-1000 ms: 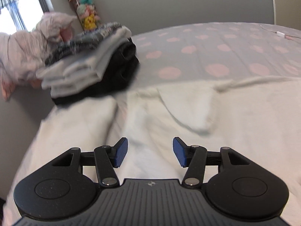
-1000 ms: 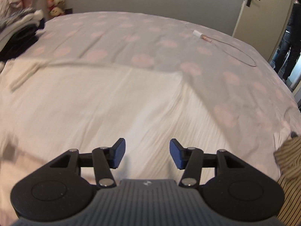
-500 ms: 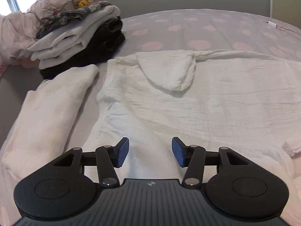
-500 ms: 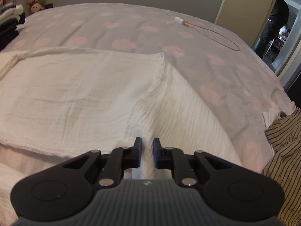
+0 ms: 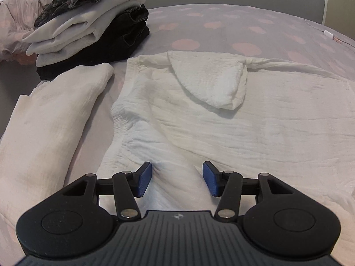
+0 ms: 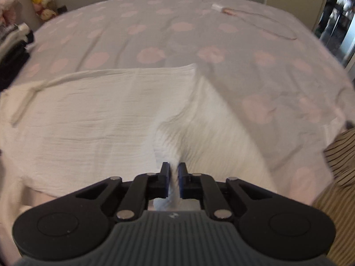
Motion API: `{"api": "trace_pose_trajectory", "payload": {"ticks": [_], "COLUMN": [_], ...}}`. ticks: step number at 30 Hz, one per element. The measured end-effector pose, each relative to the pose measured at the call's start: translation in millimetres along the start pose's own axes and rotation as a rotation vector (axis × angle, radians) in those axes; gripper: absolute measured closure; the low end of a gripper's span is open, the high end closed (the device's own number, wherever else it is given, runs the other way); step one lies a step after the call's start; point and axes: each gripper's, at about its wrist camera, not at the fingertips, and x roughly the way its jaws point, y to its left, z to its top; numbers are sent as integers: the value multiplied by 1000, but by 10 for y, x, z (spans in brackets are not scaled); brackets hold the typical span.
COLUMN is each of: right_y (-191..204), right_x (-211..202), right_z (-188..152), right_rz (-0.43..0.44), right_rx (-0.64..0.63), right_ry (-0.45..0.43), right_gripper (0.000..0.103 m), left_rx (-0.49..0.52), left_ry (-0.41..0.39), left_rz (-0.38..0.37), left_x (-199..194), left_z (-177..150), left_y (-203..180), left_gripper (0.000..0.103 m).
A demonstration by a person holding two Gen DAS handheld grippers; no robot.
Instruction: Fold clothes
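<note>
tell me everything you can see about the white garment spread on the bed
The white garment is a crinkled, gauzy cotton-like piece lying mostly flat on the dotted bedspread. A rounded flap folds over its top, with a twisted tie running off to one side. The right gripper is shut on a pinch of its fabric, raising a ridge. The left gripper hovers open over its near edge. A separate folded white piece lies alongside it.
</note>
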Motion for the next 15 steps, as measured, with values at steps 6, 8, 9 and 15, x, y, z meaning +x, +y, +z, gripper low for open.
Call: {"api": "trace_pose_trajectory", "payload": {"ticks": [6, 8, 9, 15], "right_y": [-351, -501, -574, -921], "right_x": [8, -3, -33, -139], "right_z": [154, 221, 254, 509], "right_rz": [-150, -192, -202, -333], "right_rx": [-5, 0, 8, -30], "right_ry": [-30, -40, -49, -113], "right_gripper": [97, 97, 97, 98], "left_rx": [0, 0, 0, -9], "left_ry": [9, 12, 13, 15], "left_rz": [10, 14, 15, 18], "left_x": [60, 80, 90, 115], "left_z": [16, 21, 24, 43], "left_y": [-15, -20, -23, -19], "left_gripper": [43, 43, 43, 43]}}
